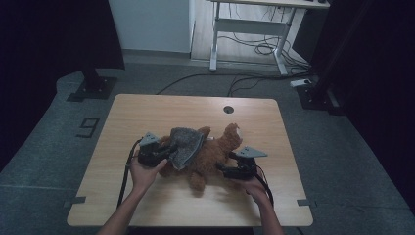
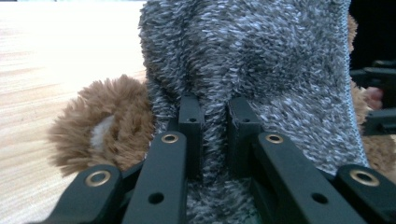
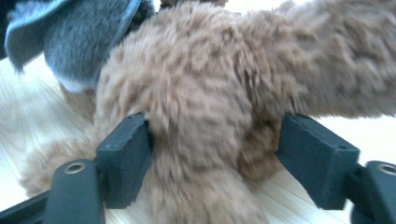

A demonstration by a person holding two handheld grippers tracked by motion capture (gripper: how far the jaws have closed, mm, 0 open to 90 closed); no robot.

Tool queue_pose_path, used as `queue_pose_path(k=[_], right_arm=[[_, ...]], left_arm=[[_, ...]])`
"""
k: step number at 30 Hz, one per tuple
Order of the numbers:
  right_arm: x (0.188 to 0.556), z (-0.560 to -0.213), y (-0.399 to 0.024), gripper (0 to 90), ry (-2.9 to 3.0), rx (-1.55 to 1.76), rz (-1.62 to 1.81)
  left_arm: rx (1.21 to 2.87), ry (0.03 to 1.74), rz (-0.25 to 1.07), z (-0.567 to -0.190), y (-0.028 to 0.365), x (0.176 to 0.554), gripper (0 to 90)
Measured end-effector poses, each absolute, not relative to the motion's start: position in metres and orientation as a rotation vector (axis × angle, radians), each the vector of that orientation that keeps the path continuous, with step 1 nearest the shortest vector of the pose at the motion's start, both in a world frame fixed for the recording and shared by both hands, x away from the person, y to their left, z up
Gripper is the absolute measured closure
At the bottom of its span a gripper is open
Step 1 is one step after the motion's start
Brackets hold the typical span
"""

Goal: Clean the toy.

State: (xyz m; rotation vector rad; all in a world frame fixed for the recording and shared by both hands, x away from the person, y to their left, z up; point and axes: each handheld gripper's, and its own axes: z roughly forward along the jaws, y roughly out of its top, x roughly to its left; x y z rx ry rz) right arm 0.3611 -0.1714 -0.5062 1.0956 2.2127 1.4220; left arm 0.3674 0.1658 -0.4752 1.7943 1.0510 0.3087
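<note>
left claw point(image 1: 164, 155): jaws pinched nearly together | right claw point(image 1: 222, 170): jaws spread wide, low over table

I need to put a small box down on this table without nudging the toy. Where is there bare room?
The table is bare along its far edge around the round hole, and along the near edge between the forearms. The middle is crowded: the brown plush toy, the grey cloth, the left claw and right claw.

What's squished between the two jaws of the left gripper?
A fold of the fuzzy grey cloth, pinched by the left gripper, seen in the left gripper view.
</note>
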Motion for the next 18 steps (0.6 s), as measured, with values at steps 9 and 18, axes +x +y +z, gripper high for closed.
queue_pose_path(k=[9, 18], right_arm=[[0.376, -0.515, -0.153, 26.5, 2.293, 1.085, 1.35], [0.375, -0.52, -0.15, 44.9, 2.211, 0.954, 1.265]], left_arm=[[1.772, 1.038, 0.301, -0.481, 0.168, 0.355, 79.0], [1.76, 1.033, 0.299, -0.483, 0.163, 0.35, 79.0]])
